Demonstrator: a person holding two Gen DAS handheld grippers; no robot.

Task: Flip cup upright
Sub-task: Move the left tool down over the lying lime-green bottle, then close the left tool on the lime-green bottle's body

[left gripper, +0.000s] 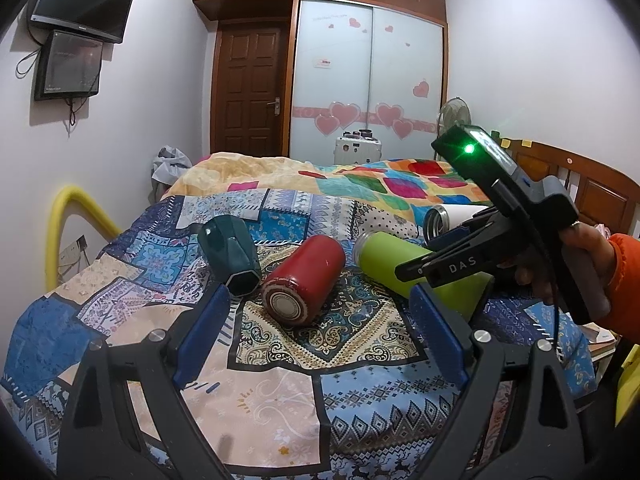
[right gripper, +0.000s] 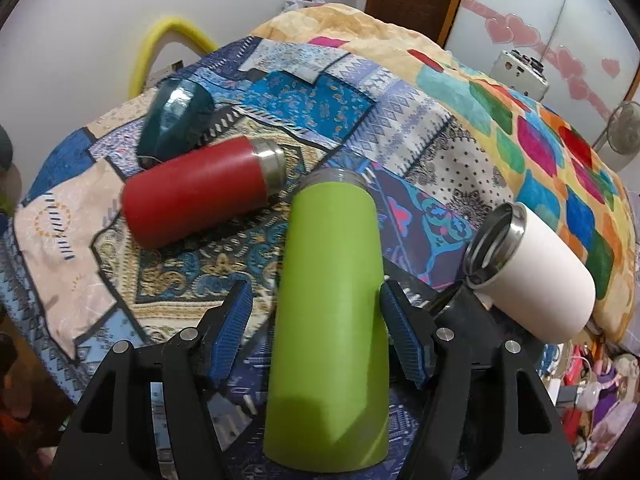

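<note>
Several cups lie on their sides on the patterned bedspread [left gripper: 280, 392]. A lime green cup [right gripper: 332, 292] lies between the blue pads of my right gripper [right gripper: 316, 324]; the jaws are open around it, with a gap on the left side. In the left wrist view the green cup [left gripper: 392, 258] sits under the right gripper [left gripper: 440, 268]. A red cup [left gripper: 306, 280] lies just beyond my left gripper [left gripper: 320, 320], which is open and empty. A dark green faceted cup [left gripper: 228, 254] lies left of the red one. A white cup [right gripper: 536, 276] lies at the right.
A folded colourful quilt [left gripper: 380, 184] lies further back on the bed. A yellow tube [left gripper: 60, 224] stands by the left wall. A wooden headboard [left gripper: 592, 184] is at the right, with clutter [right gripper: 592, 384] beside the bed.
</note>
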